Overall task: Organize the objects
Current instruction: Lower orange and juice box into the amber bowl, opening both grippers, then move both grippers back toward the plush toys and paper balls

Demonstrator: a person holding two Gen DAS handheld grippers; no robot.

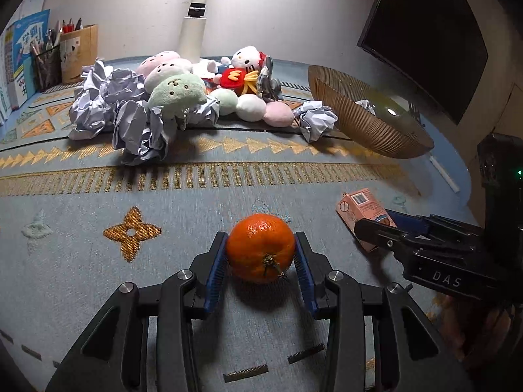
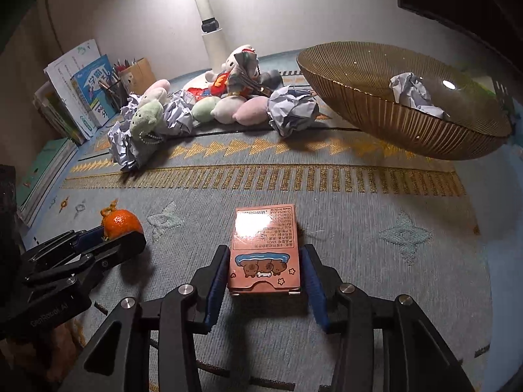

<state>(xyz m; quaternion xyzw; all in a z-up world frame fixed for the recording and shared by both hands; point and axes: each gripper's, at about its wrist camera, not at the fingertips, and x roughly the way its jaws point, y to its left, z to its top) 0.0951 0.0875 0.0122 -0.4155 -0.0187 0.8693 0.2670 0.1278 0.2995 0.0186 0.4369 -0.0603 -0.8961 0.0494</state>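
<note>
An orange mandarin [image 1: 261,248] sits between the blue pads of my left gripper [image 1: 261,238], which is shut on it just above the patterned cloth. My right gripper [image 2: 264,251] is shut on a pink card box [image 2: 265,238] with cartoon animals printed on it, the pads pressing its long sides. In the left wrist view the right gripper [image 1: 376,222] and the box [image 1: 358,207] are at the right. In the right wrist view the left gripper [image 2: 122,233] and the mandarin [image 2: 122,222] are at the left.
A ribbed amber glass bowl [image 2: 408,130] stands at the back right with a crumpled paper ball [image 2: 412,93] inside. Plush toys [image 1: 178,93] and several paper balls [image 1: 140,130] lie along the back. A white lamp post [image 1: 193,32], pencil holders [image 1: 49,65] and books [image 2: 81,98] stand behind them.
</note>
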